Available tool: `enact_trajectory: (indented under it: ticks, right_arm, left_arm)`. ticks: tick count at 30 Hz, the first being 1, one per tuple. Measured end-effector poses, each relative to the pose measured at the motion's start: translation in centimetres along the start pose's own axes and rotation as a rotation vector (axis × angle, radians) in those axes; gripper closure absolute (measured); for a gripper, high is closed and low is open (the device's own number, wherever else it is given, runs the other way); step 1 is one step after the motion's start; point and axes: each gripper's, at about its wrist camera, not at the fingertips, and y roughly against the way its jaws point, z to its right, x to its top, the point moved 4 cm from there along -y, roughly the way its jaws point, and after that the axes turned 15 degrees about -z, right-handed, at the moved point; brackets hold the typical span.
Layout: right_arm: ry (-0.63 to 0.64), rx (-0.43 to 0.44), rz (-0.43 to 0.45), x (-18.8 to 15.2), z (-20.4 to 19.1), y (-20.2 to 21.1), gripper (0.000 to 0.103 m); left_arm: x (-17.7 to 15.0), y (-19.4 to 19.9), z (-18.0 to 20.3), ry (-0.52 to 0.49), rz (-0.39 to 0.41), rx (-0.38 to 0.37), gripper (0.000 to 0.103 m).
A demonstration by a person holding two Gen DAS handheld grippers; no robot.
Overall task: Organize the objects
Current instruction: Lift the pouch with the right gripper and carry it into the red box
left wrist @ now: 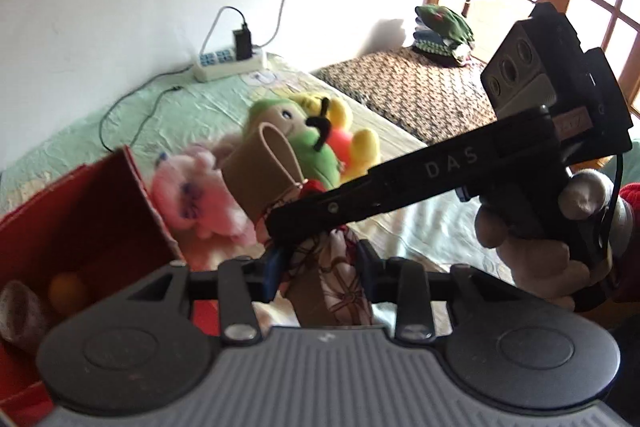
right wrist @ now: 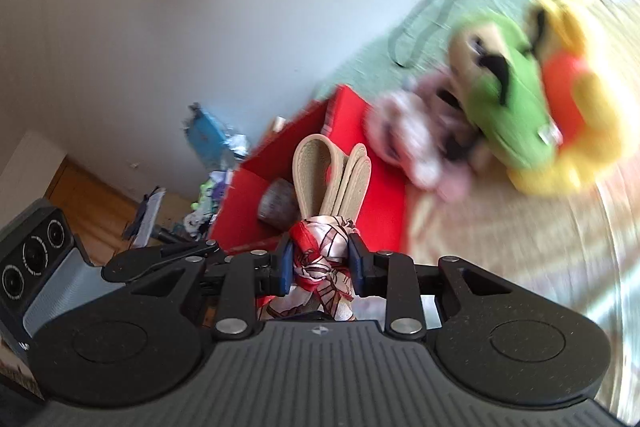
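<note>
While both grippers were closed on the same bundle, the load sat in the air above and just beside the red box (right wrist: 360,163). The bundle consisted of a folded beige strap (right wrist: 320,175) with a patterned red-and-white scarf (right wrist: 320,259) knotted around its lower end.

Gripper state:
- The right gripper (right wrist: 318,265) had its blue pads (right wrist: 285,267) clamped on the scarf knot, one on each side.
- The left gripper (left wrist: 320,267) was also clamped on the scarf cloth, below the point where the right tool crossed in front of it.

Location: the strap loops stood upright out of the knot, over the open box. A dark rounded object (right wrist: 278,203) and an orange ball (left wrist: 66,287) already lay inside the box. Three plush toys, the pink one (left wrist: 196,199), the green one (left wrist: 316,155) and the yellow one (left wrist: 356,143), lay on the bed sheet (left wrist: 180,107) beside the box wall.

Handling assessment: the bundle was judged light and soft. The scarf fabric appeared thin and smooth, so slippage through the pads was likely under a loose grip. The strap appeared semi-stiff and held its loop shape unaided. The knot was the recommended hold point, since it was the thickest and firmest part. Gripping a loose scarf tail risked undoing the knot.
</note>
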Motion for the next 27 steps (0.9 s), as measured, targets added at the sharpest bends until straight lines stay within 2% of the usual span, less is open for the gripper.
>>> enact_trajectory:
  ticks: [6,10,16,22,27]
  right_arm:
    - [0.095,0.061,-0.01,4.5,-3.2,-2.8,0.073]
    - [0.108,0.055,-0.032,6.8,-5.3,-5.9,0.073]
    - [0.085,-0.036,-0.112,8.8,-5.9,-11.3,0.074]
    - [0.038,-0.12,-0.198,9.5,-5.3,-16.2,0.075]
    - [0.038,-0.256,-0.265,9.8,-5.2,-19.8,0.076]
  left_arm:
    - [1.1,2.6,-3.9,0.063,0.065,0.115,0.069]
    - [1.3,3.3,-7.5,0.116,0.075,0.143,0.069]
    - [0.9,0.9,-13.7,0.188,0.003,0.14,0.069]
    - [-1.5,-1.6,-17.7,0.245,-0.079,0.122,0.069]
    - [-2.8,-3.6,-20.4,0.283,-0.149,0.064,0.069]
